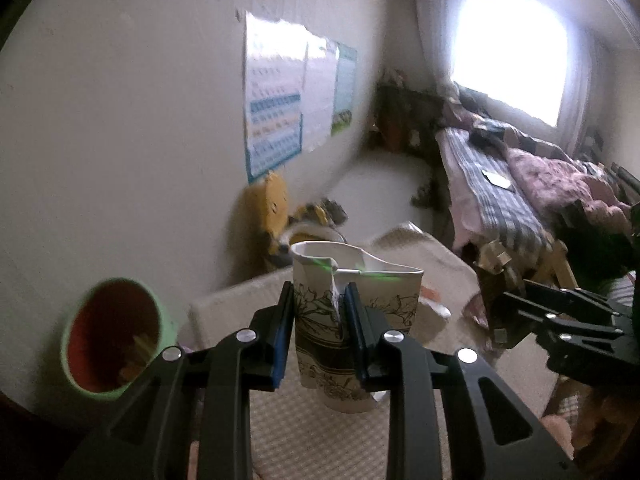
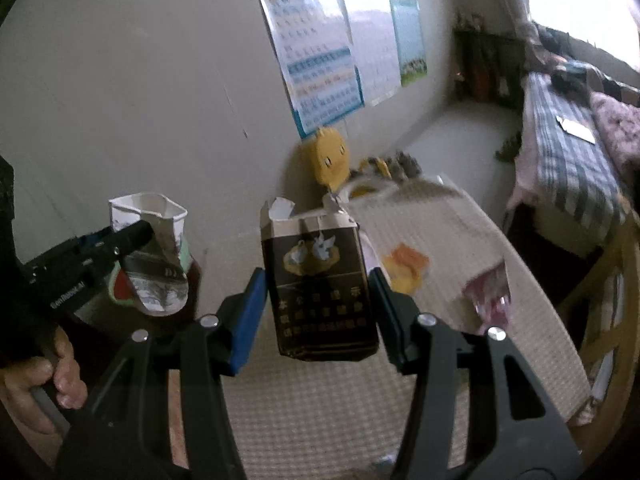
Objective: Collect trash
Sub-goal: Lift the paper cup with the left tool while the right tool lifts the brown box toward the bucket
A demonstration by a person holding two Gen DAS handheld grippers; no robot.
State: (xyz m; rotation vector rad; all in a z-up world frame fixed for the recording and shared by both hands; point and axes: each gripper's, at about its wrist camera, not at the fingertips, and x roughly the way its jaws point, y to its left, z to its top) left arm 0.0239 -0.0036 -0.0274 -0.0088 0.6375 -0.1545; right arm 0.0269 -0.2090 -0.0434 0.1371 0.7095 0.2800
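Left gripper (image 1: 318, 320) is clamped on the crumpled floral paper cup (image 1: 352, 328), carrying it beside the green-rimmed trash bin (image 1: 114, 336); right gripper (image 2: 318, 316) pinches a torn brown cigarette pack (image 2: 320, 284), likely headed there too.

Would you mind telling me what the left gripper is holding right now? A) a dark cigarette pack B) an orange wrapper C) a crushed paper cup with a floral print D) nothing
C: the left gripper is shut on the crushed paper cup; the dark cigarette pack sits in the right gripper.
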